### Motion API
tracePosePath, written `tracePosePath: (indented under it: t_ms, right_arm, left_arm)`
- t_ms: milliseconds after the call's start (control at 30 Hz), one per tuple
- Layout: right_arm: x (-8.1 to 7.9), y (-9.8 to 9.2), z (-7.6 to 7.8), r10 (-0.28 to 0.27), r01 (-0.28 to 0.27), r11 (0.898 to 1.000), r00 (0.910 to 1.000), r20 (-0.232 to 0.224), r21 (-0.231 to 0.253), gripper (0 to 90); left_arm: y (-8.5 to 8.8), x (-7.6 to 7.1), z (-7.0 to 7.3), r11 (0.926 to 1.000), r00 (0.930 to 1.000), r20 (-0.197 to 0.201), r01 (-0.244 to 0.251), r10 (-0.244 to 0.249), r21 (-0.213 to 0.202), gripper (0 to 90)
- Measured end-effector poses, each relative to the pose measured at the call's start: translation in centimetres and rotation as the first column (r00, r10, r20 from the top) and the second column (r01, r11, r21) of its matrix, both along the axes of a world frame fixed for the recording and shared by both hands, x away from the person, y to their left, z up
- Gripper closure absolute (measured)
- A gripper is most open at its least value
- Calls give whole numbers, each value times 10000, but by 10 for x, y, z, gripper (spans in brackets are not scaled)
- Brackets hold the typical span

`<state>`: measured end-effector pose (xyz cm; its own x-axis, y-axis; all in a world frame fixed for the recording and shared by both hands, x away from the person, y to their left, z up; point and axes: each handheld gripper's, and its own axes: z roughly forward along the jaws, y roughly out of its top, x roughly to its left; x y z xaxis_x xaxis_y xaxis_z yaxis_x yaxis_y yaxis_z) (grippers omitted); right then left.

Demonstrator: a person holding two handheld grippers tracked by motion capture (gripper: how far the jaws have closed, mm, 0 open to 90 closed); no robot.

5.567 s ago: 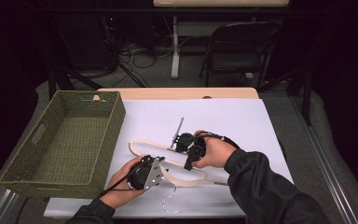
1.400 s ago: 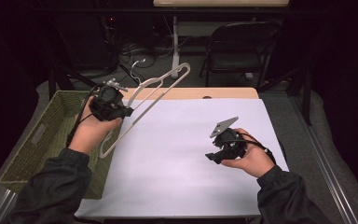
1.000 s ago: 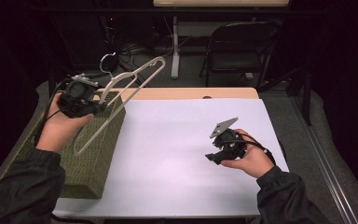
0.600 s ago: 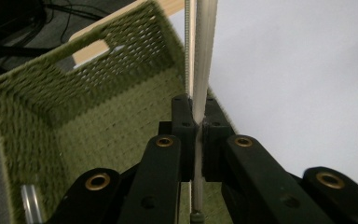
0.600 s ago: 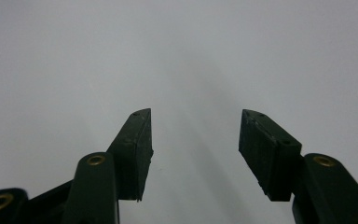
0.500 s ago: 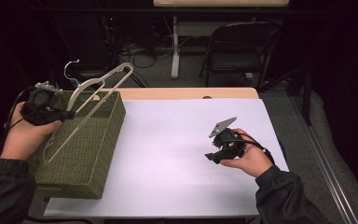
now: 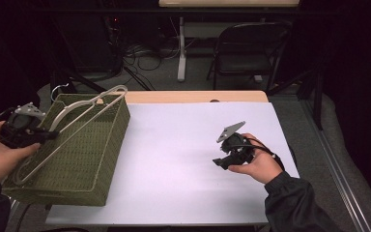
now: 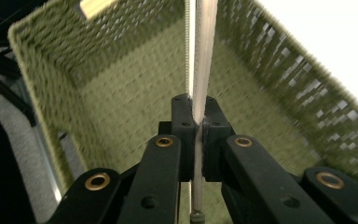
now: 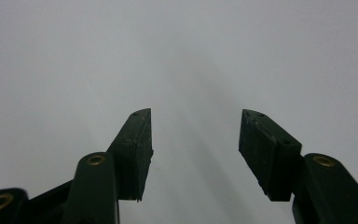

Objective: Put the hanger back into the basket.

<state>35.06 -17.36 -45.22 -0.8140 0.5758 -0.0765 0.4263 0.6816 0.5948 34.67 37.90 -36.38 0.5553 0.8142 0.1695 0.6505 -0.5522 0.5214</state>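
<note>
basket (image 7: 82, 154) at table's (image 7: 183, 159) left end, hanger (image 7: 72, 128) slanting over it

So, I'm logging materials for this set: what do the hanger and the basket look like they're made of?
Hanger: pale, smooth and matte, probably light wood or plastic, with a thin metal-looking hook. Basket: olive green woven strands, likely wicker or paper cord; the weave pattern shows clearly in the left gripper view.

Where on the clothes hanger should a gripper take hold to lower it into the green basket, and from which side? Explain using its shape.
Grip one thin straight arm of the hanger, as the left gripper does, coming from the basket's outer left side. The bar is slim enough for the pads, and the hook end points away over the far rim.
</note>
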Motion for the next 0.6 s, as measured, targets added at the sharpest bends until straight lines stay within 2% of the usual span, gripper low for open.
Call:
tracePosePath:
  t_ms: [100, 133, 200, 233, 267, 467, 600]
  right_arm:
    - [0, 0, 3, 42, -55, 9987, 9997, -261, -506, 443]
    - [1, 1, 1, 45, -50, 9995, 9998, -174, -302, 443]
    - [1, 1, 2, 45, -60, 9985, 9996, -279, -537, 443]
    - [1, 1, 0, 77, -86, 9994, 9996, -255, -334, 443]
    - [1, 1, 0, 7, -15, 9993, 9997, -225, -369, 443]
    - [2, 1, -2, 24, -33, 9991, 9998, -214, -420, 443]
    - [2, 1, -3, 22, -31, 9994, 9997, -255, -351, 443]
  left_arm:
    - [10, -2, -8, 10000, 10000, -16, 44, -44, -15, 871]
    - [13, -3, -10, 9999, 9999, 1, 104, -104, -2, 871]
    - [18, -4, -15, 9996, 9996, 75, 264, -263, -104, 871]
    - [19, -4, -16, 9993, 9996, 77, 281, -279, -234, 871]
    - [20, -3, -16, 9993, 9995, 103, 297, -294, -244, 871]
    - [26, 3, -25, 9998, 9999, -91, 83, -81, 179, 871]
    - [31, 7, -31, 9999, 9997, -241, 40, -37, 119, 871]
